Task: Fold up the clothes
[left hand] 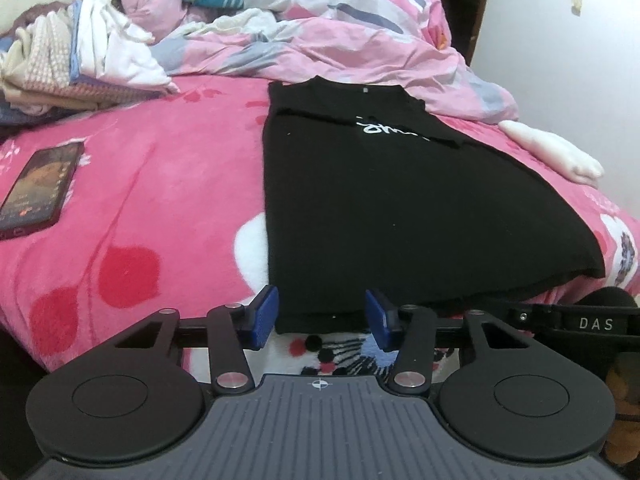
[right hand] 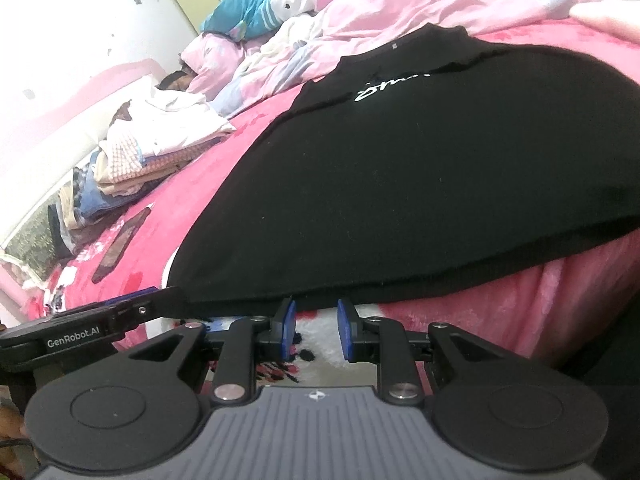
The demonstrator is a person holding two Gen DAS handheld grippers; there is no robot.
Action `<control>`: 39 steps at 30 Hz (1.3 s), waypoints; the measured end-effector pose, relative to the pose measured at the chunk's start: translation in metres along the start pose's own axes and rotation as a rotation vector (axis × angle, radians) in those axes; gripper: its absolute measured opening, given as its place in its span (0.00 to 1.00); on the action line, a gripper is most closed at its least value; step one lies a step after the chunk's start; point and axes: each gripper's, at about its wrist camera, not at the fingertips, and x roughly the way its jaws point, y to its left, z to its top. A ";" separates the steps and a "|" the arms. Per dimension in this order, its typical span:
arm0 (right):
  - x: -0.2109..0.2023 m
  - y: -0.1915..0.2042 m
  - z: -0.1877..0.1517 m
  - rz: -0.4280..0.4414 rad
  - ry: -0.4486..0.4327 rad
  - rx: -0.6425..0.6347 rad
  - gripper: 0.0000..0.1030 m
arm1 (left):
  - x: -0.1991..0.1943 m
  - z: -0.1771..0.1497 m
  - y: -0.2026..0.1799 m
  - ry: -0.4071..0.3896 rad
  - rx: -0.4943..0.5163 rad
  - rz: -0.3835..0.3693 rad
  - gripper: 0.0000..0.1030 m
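Note:
A black T-shirt (left hand: 384, 200) with white lettering lies flat on the pink blanket, its sides folded in and its collar at the far end. My left gripper (left hand: 322, 316) is open at the shirt's near hem, blue pads either side of the hem's left part with nothing pinched. In the right wrist view the same black T-shirt (right hand: 400, 184) fills the middle. My right gripper (right hand: 316, 328) is open just short of the hem, and the left gripper's body (right hand: 100, 320) shows at the lower left.
A phone (left hand: 38, 188) lies on the pink blanket (left hand: 160, 184) to the left. A stack of folded clothes (left hand: 80, 64) sits at the far left. A crumpled pink quilt (left hand: 320, 36) lies behind the shirt, and a white pillow-like item (left hand: 560, 156) to its right.

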 end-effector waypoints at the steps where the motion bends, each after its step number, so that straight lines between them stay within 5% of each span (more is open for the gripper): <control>1: 0.000 -0.001 0.000 0.009 0.000 0.010 0.24 | 0.000 0.000 0.002 0.006 -0.013 0.001 0.46; 8: 0.003 -0.012 -0.001 0.074 0.007 0.087 0.24 | 0.008 -0.004 0.016 0.052 -0.102 -0.021 0.46; 21: 0.016 -0.027 0.000 0.208 0.008 0.270 0.24 | 0.008 0.000 0.027 0.045 -0.165 -0.031 0.10; 26: 0.024 -0.035 -0.002 0.285 0.018 0.374 0.26 | 0.007 0.001 0.031 0.044 -0.192 -0.045 0.06; 30: 0.035 -0.044 -0.009 0.401 0.032 0.512 0.42 | 0.006 0.002 0.039 0.041 -0.242 -0.074 0.05; 39: 0.075 -0.047 -0.029 0.591 0.132 0.746 0.44 | -0.003 0.005 0.047 0.002 -0.281 -0.133 0.04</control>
